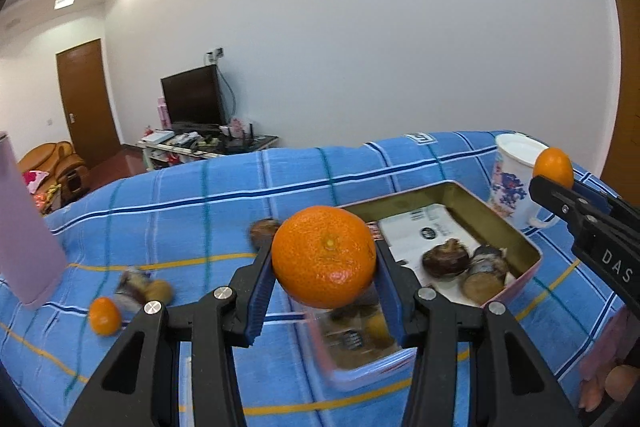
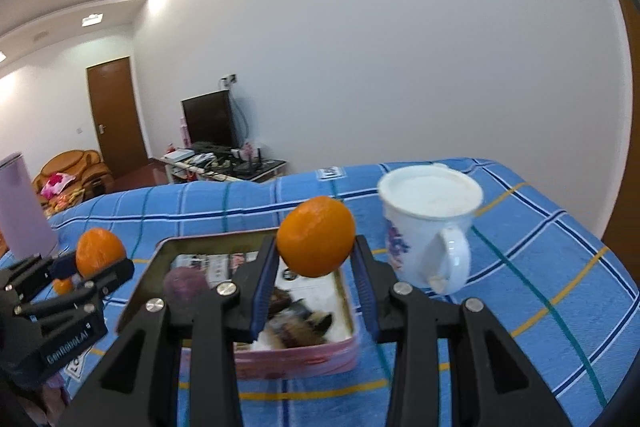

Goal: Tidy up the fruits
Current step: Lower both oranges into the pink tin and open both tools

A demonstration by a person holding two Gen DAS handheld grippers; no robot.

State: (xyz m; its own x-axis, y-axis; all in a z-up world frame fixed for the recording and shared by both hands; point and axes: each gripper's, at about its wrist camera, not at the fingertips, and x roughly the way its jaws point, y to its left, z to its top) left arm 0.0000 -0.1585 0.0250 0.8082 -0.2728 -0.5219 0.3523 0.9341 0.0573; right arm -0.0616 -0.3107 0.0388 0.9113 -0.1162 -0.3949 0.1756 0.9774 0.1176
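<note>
Orange tangerines (image 1: pixel 324 255) are glowing against a blue plaid cloth (image 1: pixel 224 195); the white mug (image 2: pixel 430 223) is showing blue-and-red flowers, the tin (image 2: pixel 296 357) showing pink walls.

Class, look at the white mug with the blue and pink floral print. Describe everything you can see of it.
The white mug with the blue and pink floral print looks glazed, like ceramic or enamel. It has a looped handle on the side nearest the right wrist camera, and a white lid or filling level with its rim; which one is unclear. It stands upright on the blue checked cloth, just beyond the far corner of the open pink metal tin. No gripper touches it.
</note>
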